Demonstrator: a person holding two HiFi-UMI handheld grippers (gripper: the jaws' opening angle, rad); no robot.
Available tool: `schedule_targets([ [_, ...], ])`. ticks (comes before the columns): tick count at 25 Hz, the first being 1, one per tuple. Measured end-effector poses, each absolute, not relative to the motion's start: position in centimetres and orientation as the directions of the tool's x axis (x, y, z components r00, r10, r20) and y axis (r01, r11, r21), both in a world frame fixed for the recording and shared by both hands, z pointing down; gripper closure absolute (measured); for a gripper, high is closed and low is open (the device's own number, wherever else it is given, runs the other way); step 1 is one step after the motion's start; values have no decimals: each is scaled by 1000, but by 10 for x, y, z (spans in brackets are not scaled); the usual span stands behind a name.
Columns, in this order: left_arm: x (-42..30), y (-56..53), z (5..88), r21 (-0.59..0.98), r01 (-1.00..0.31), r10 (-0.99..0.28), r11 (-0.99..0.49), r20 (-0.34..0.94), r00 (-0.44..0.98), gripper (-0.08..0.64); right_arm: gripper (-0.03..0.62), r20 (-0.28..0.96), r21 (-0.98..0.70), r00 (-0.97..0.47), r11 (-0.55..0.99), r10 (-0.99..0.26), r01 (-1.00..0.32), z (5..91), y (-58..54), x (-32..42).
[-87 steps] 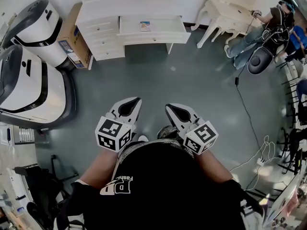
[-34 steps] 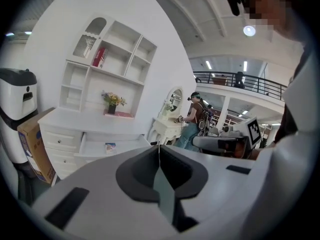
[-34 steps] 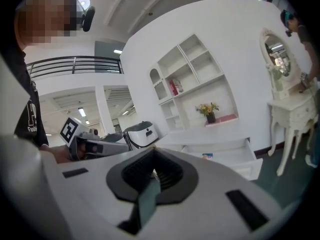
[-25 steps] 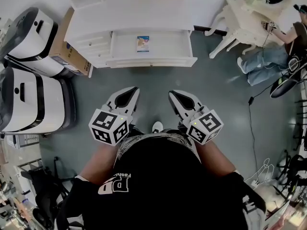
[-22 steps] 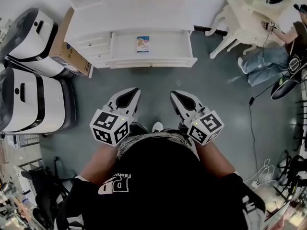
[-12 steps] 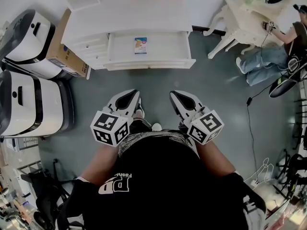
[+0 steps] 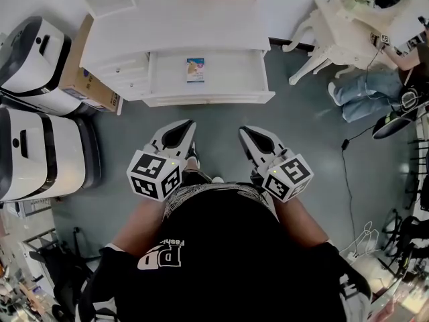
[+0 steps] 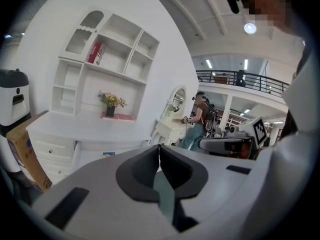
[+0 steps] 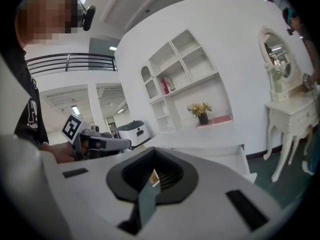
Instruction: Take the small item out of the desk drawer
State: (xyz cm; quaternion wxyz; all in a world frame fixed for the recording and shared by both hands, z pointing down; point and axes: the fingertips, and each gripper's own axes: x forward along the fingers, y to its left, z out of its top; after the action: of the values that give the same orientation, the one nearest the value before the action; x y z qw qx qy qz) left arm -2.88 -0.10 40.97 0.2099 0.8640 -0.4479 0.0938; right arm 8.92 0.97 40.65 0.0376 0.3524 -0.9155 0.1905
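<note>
lt: bright, even | src: ceiling lamp (image 8: 250, 28) | edges: fisheye warp, dark vignette | fg soft

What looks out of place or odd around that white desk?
Only the desk drawer stands out: it is pulled open, with a small item lying alone inside. A cardboard box stands beside the desk, at its left end in the head view. Nothing looks spilled or damaged.

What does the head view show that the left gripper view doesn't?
Only the head view shows the black cable lying on the floor. Only the left gripper view shows the red book on the shelf and the balcony railing. Both show the white desk, its open drawer and the small packet inside.
</note>
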Motion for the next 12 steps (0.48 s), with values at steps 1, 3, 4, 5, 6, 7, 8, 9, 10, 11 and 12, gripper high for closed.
schedule_targets([
  [1,-32,-7,412,278,-814,-733,-510,356,580,543,583,206,-323,-750,680,-629,-658,407,4,86],
  [3,-39,-20,416,277,-817,-729,-506,369,576,544,583,212,-326,-754,682,-622,-654,409,-10,78],
  [4,-42,-28,418,278,-818,-727,-504,374,575,544,583,217,-327,-755,683,-619,-653,410,-17,75],
  [5,-45,-35,419,279,-818,-725,-503,378,575,543,583,221,-328,-755,682,-617,-654,411,-24,72],
  [6,-47,-43,419,280,-817,-724,-504,379,577,543,583,226,-329,-754,680,-616,-655,412,-32,70],
  [7,-49,-52,419,280,-815,-722,-506,380,579,543,583,230,-329,-753,679,-617,-656,413,-40,67],
  [8,-51,-61,419,280,-814,-720,-509,380,581,543,583,233,-329,-752,677,-617,-658,413,-48,64],
  [9,-54,-70,419,280,-812,-718,-512,380,584,543,583,237,-328,-750,676,-618,-660,413,-57,62],
  [10,-56,-80,419,281,-810,-716,-515,379,587,543,583,240,-328,-748,674,-618,-662,413,-67,58],
  [11,-58,-89,419,282,-807,-713,-518,379,590,543,583,243,-326,-747,673,-619,-664,413,-76,55],
  [12,-61,-97,418,283,-805,-709,-522,380,594,543,583,246,-325,-745,671,-620,-666,412,-84,52],
])
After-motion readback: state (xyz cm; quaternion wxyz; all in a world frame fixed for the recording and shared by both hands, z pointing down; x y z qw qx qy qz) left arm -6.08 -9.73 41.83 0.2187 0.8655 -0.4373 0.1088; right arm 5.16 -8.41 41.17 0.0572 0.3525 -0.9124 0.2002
